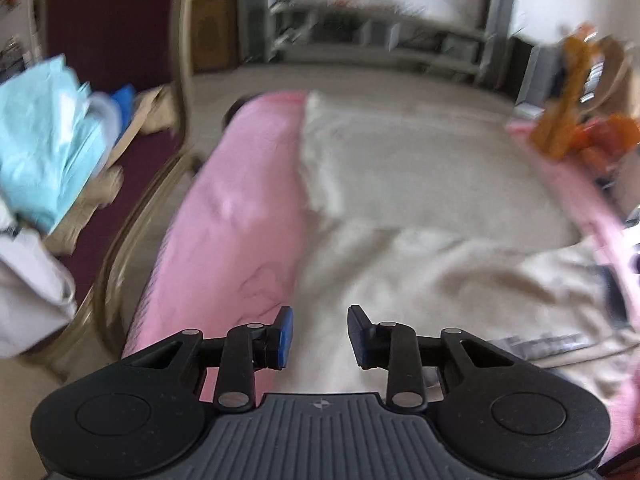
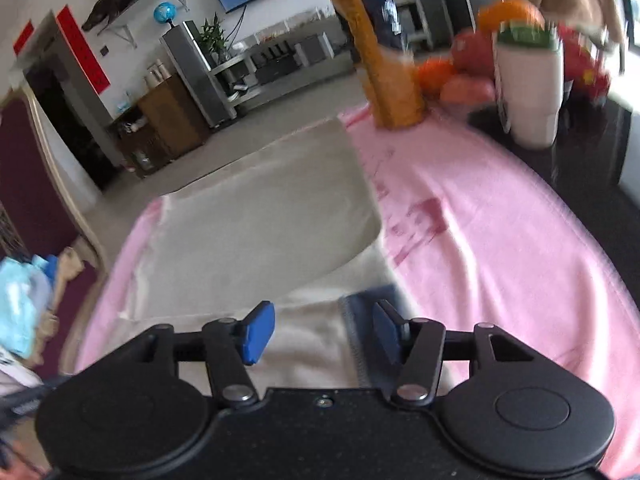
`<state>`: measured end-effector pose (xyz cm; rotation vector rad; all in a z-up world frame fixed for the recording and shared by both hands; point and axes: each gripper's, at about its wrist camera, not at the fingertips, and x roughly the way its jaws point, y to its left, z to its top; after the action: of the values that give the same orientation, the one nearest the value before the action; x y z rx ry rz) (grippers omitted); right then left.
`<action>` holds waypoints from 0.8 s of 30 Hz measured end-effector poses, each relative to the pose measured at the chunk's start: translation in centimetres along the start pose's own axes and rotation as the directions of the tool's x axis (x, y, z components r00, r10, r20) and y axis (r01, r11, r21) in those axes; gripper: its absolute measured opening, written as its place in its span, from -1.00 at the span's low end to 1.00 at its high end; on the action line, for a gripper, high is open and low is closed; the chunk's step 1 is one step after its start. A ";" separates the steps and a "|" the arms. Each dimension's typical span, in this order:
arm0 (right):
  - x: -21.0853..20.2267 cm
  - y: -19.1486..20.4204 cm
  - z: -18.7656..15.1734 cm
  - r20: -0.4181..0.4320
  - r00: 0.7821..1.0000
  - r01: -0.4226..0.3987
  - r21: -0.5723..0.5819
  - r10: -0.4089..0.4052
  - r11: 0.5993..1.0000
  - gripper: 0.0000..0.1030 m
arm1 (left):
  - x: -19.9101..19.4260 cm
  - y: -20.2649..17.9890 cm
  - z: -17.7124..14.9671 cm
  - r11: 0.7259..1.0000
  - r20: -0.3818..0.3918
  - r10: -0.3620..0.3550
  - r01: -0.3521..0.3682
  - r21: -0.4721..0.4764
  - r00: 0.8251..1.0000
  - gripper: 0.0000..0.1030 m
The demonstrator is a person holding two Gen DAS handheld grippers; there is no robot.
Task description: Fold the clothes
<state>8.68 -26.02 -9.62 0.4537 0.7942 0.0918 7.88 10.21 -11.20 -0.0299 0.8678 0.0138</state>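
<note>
Right gripper gapes, holding nothing, over the navy-trimmed hem of the cream cotton garment; its length runs straight ahead; my left gripper, narrow and empty, hovers over the same cloth.

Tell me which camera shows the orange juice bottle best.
The right wrist view: the orange juice bottle stands upright at the far edge of the pink blanket, large though slightly blurred. The left wrist view catches it only as an orange smear at the right edge.

Both wrist views down onto garment
</note>
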 end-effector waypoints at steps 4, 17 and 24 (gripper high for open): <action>1.5 -0.1 -0.3 -0.080 0.996 -0.023 0.009 0.023 1.000 -0.01 | 1.7 1.4 -0.2 0.997 -0.097 -0.012 0.004 -0.079 0.995 -0.56; 1.0 -4.1 -0.8 -0.139 0.989 0.078 0.175 -0.053 0.981 -0.13 | -0.7 1.9 -1.0 0.993 -0.074 -0.106 0.103 -0.051 0.992 -0.42; 2.5 -4.7 -1.0 -0.187 0.979 0.113 0.189 -0.078 0.975 -0.25 | 1.3 3.0 -1.2 0.991 -0.143 0.037 -0.055 -0.122 0.989 -0.54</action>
<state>9.30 -29.33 -13.85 0.6012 1.0060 -0.0383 7.72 13.14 -12.99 -0.1306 1.0080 0.1112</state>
